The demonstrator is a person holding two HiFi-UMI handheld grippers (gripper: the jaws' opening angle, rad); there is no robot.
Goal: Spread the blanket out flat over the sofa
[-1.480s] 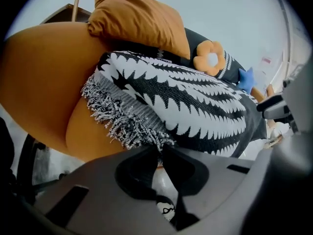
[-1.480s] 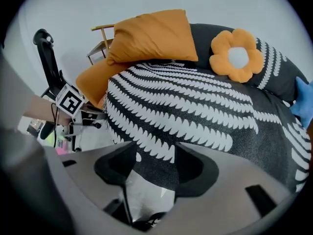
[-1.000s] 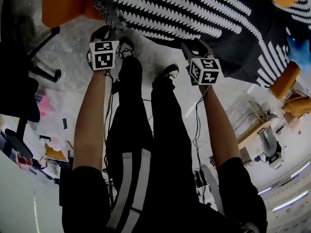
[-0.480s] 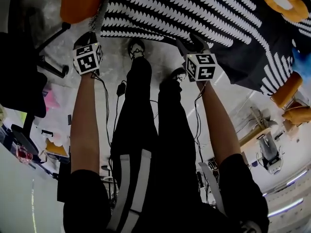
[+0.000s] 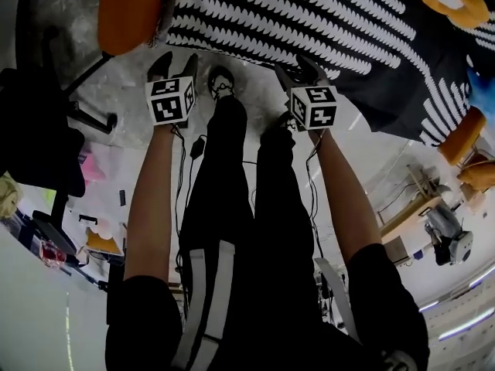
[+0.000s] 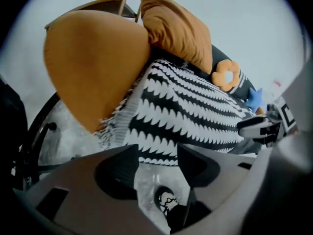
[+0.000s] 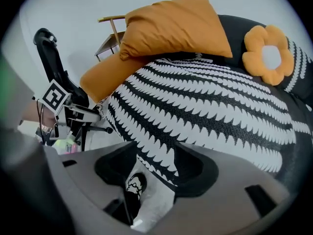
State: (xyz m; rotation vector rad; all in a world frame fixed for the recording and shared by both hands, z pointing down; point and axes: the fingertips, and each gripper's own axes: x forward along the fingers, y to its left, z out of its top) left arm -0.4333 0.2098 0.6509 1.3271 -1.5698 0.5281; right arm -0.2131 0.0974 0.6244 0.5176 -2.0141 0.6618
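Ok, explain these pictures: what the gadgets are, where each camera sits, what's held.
A person holds a two-jaw gripper in each hand. The head view looks down from their head at the left gripper, right gripper and their legs. The other two views come from a camera on each gripper, looking along its jaws. Ahead, a striped blanket lies over a sofa with orange cushions. The left jaws have just been opening, nothing between them; the right jaws stand open too. Nothing is held.
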